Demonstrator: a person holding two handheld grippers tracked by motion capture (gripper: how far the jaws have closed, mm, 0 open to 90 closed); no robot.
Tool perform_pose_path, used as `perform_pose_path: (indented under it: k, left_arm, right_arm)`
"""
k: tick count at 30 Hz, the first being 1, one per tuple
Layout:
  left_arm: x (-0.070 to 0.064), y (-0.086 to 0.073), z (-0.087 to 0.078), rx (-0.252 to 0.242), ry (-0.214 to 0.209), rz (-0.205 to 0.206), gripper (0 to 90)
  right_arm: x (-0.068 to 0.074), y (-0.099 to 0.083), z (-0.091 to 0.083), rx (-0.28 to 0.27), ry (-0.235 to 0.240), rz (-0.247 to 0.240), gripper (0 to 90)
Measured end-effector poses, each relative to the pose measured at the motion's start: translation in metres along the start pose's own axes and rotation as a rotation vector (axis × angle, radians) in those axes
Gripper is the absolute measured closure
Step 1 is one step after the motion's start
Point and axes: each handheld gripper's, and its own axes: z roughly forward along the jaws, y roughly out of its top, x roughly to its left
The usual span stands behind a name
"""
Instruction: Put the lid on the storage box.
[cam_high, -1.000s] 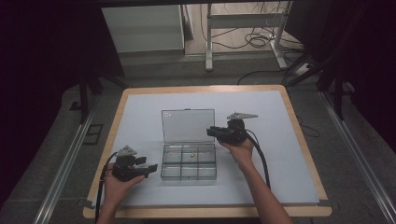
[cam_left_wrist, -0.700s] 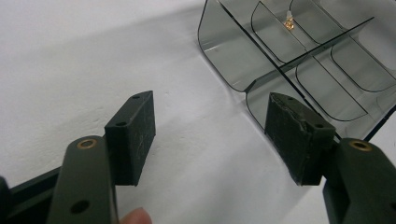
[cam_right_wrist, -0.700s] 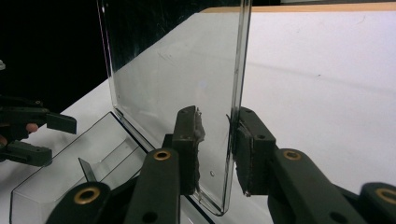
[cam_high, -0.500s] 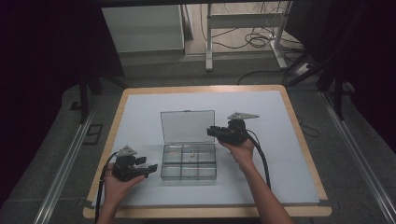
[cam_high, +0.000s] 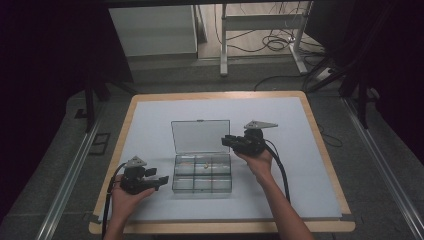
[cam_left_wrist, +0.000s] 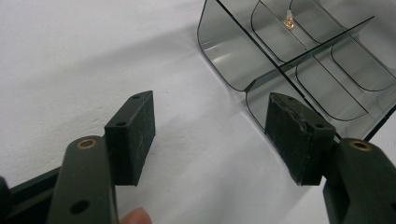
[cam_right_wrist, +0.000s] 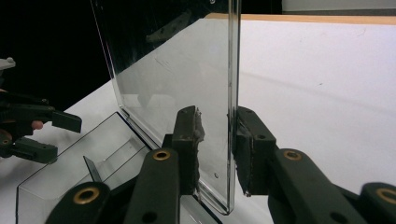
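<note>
A clear smoky plastic box (cam_high: 202, 179) with several compartments sits in the middle of the white table top, its lid (cam_high: 200, 136) standing upright at the far side. A small brass-coloured piece (cam_left_wrist: 288, 21) lies in one far compartment. My right gripper (cam_high: 228, 142) is at the lid's right edge; in the right gripper view its jaws (cam_right_wrist: 217, 149) are shut on the lid's (cam_right_wrist: 168, 79) rim, one pad on each face. My left gripper (cam_high: 161, 180) rests on the table just left of the box, open and holding nothing (cam_left_wrist: 210, 135), near the box's corner (cam_left_wrist: 261, 70).
The white surface has a wooden border (cam_high: 220, 227). Beyond the far edge stand a table leg frame (cam_high: 225, 40), a white cabinet (cam_high: 152, 30) and floor cables (cam_high: 280, 42). Metal rails (cam_high: 65, 190) run on the floor at both sides.
The lid's top edge has shifted very slightly in the right gripper's hold. The left gripper has stayed where it was.
</note>
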Motion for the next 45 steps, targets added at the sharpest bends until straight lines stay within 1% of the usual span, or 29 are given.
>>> perform_pose_path:
  k: [12, 21, 25, 33, 45]
  left_arm:
    - [0.000, 0.000, 0.000, 0.002, 0.000, 0.001, 34.2]
    - [0.000, 0.000, 0.000, 0.002, -0.001, 0.001, 34.1]
    - [0.000, 0.000, 0.000, 0.004, 0.000, 0.001, 34.1]
    - [0.000, 0.000, 0.001, 0.003, -0.001, 0.003, 34.0]
    - [-0.001, 0.000, 0.001, 0.004, -0.002, 0.003, 33.7]
  right_arm:
    - [0.003, 0.001, -0.002, -0.004, -0.001, -0.029, 69.3]
    - [0.005, 0.000, -0.004, -0.001, 0.000, -0.038, 69.1]
    - [0.007, 0.000, -0.005, -0.001, -0.001, -0.056, 68.9]
    - [0.009, 0.000, -0.006, -0.003, -0.003, -0.075, 67.5]
    - [0.012, -0.001, -0.009, -0.006, 0.008, -0.085, 64.7]
